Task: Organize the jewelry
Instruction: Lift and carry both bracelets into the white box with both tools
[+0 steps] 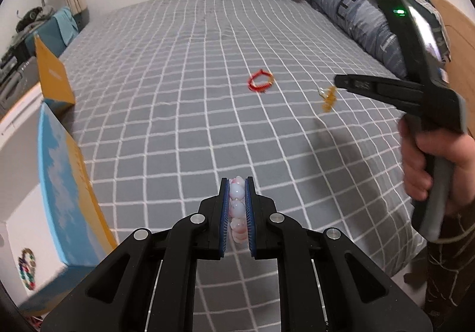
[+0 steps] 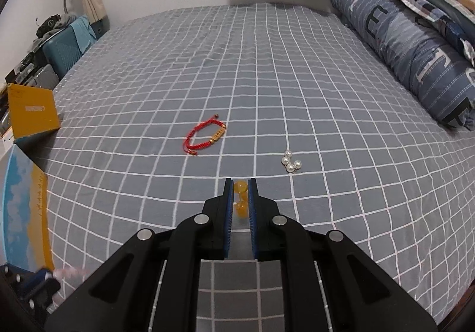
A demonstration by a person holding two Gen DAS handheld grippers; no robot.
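Observation:
My left gripper (image 1: 237, 186) is shut on a bracelet of pale pink and white beads (image 1: 237, 207), held above the checked bedspread. My right gripper (image 2: 240, 183) is shut on an amber bead bracelet (image 2: 240, 187). In the left wrist view that right gripper (image 1: 337, 82) comes in from the right with the amber bracelet (image 1: 327, 97) dangling from its tip. A red cord bracelet (image 2: 204, 134) with a gold bar lies on the bed; it shows too as a red cord bracelet (image 1: 260, 81). A small cluster of white pearls (image 2: 291, 164) lies right of it.
A blue and yellow box (image 1: 59, 183) with its lid up stands open at the bed's left edge, a multicoloured bead bracelet (image 1: 27, 271) inside it. Patterned pillows (image 2: 415, 50) line the right side. A suitcase (image 2: 63, 50) and clutter stand beyond the left edge.

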